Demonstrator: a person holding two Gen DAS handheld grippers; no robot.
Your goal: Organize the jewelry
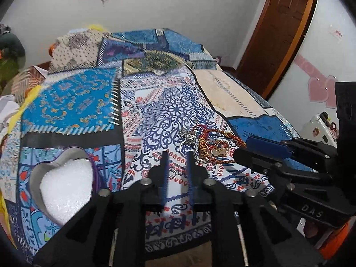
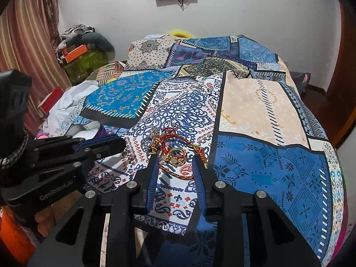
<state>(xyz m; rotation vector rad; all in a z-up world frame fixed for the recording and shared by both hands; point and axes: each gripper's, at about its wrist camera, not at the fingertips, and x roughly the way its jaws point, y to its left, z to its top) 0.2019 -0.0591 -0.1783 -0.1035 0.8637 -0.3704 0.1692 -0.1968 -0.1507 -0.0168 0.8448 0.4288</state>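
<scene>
Item one, your jewelry pile (image 1: 205, 146): a tangle of red and gold braided cord, gold rings, a silver ring and small silver charms, lying on the patchwork bedspread (image 1: 155, 102) near the bed's front edge. Item two, your left tongs (image 1: 176, 155): jaws parted by a narrow gap, nothing between them, tips hovering just short of the pile's left edge, with the silver ring just beyond the right tip. A small loose silver piece (image 1: 172, 174) lies on the cloth in the gap between the fingers, untouched as far as can be seen. Item three, your right tongs (image 2: 176, 158): jaws parted a little wider, gripping nothing, fingers standing either side of the pile's near part; the gold rings (image 2: 176, 155) and a loop of braided cord (image 2: 178, 173) lie on the cloth between the two tips. Whether the pads touch the cord cannot be told. Seen from the left, your right tongs reach in from the right side toward the pile. Item four, a heart-shaped tin (image 1: 64, 178) with white lining, open, on the bedspread well to the left of your left tongs, apart from the pile. Item five, one small charm (image 2: 124, 154) lying alone on the cloth between the two tongs.
</scene>
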